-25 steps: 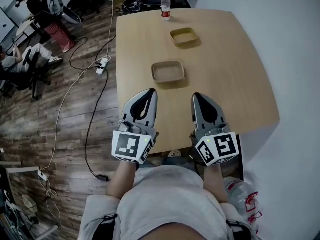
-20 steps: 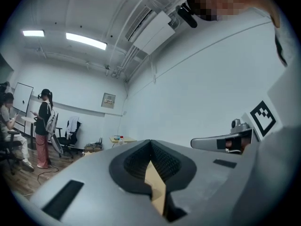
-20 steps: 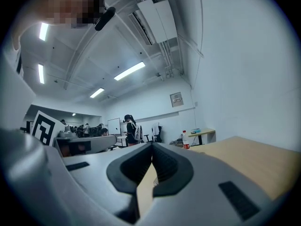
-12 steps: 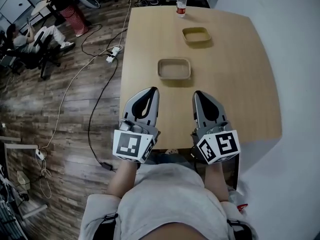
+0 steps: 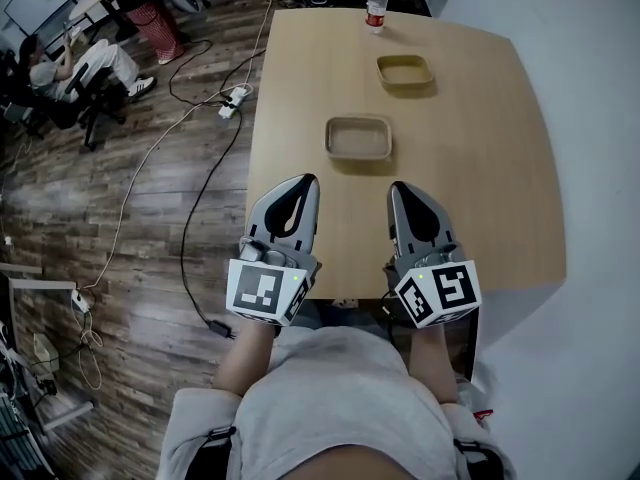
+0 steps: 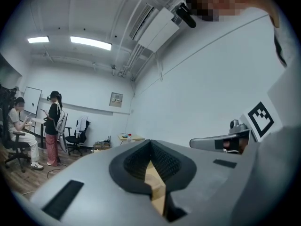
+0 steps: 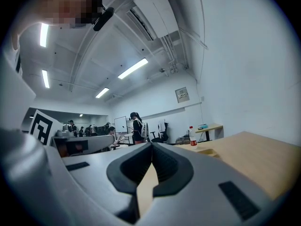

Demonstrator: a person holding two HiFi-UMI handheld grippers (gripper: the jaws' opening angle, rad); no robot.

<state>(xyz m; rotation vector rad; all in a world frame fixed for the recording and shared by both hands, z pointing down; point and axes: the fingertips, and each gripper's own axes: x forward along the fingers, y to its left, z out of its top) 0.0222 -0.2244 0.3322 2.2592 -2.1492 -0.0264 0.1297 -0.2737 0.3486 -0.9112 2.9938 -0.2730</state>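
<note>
Both grippers hover side by side over the near edge of a light wooden table (image 5: 490,138). My left gripper (image 5: 302,181) is shut with nothing between its jaws, and my right gripper (image 5: 398,187) is shut and empty too. Farther along the table lie a shallow tan tray (image 5: 359,138) and a second, smaller tan tray (image 5: 405,70). A water bottle with a red cap (image 5: 377,5) stands at the far edge; in the right gripper view this bottle (image 7: 192,136) shows beyond the jaws. Each gripper view shows its own jaws pressed together, tips touching.
Cables and a power strip (image 5: 233,101) trail over the wooden floor left of the table. A seated person (image 5: 70,68) and office chairs are at the far left. A white wall runs along the right. Standing people (image 6: 52,126) show in the left gripper view.
The head view has shifted, so the table and trays sit slightly more to the right and farther up. Both grippers keep their places, shut.
</note>
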